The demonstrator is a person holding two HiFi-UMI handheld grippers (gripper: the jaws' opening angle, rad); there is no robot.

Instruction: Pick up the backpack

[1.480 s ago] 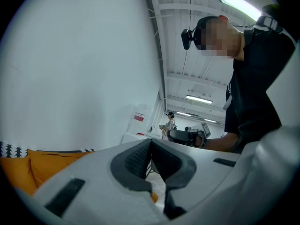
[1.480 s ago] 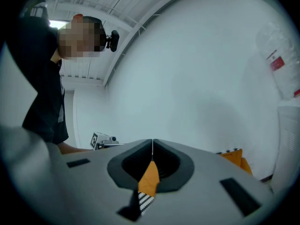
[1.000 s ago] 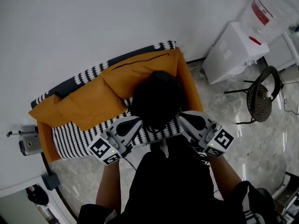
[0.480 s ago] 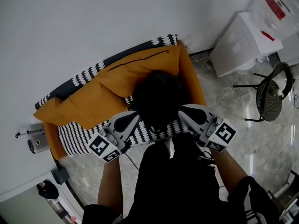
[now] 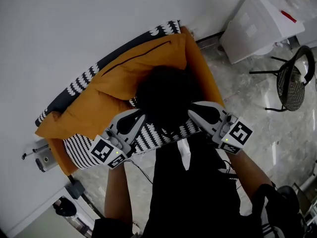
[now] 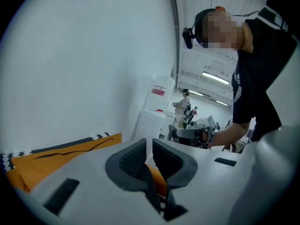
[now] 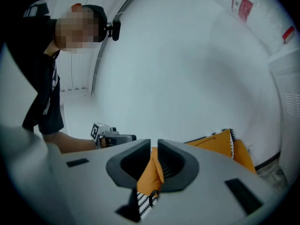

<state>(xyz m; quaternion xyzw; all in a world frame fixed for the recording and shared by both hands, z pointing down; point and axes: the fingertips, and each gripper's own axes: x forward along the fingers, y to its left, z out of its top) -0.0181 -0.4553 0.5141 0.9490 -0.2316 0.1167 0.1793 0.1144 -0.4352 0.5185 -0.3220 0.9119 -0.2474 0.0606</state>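
The backpack (image 5: 124, 78) is orange with black-and-white patterned panels and hangs close to the white wall. A dark round shape hides its middle in the head view. My left gripper (image 5: 136, 122) is at its lower left edge, shut on an orange strap (image 6: 158, 181) that runs down between the pads. My right gripper (image 5: 198, 113) is at the lower right edge, shut on another orange strap (image 7: 151, 172), with a patterned piece (image 7: 143, 201) below it. Across from the right gripper (image 7: 154, 149), the other hand's marker cube (image 7: 97, 131) shows. The left gripper (image 6: 149, 149) points along the wall.
A white water dispenser (image 5: 260, 21) stands at the back right against the wall. A black mesh chair (image 5: 293, 81) is on the marble floor to the right. A small grey device (image 5: 43, 160) sits on the floor at the left. My black-clothed body fills the bottom of the head view.
Both grippers have sunk a little with the backpack still in their jaws. The backpack has tilted and shifted in the head view. The jaws stay shut on the straps.
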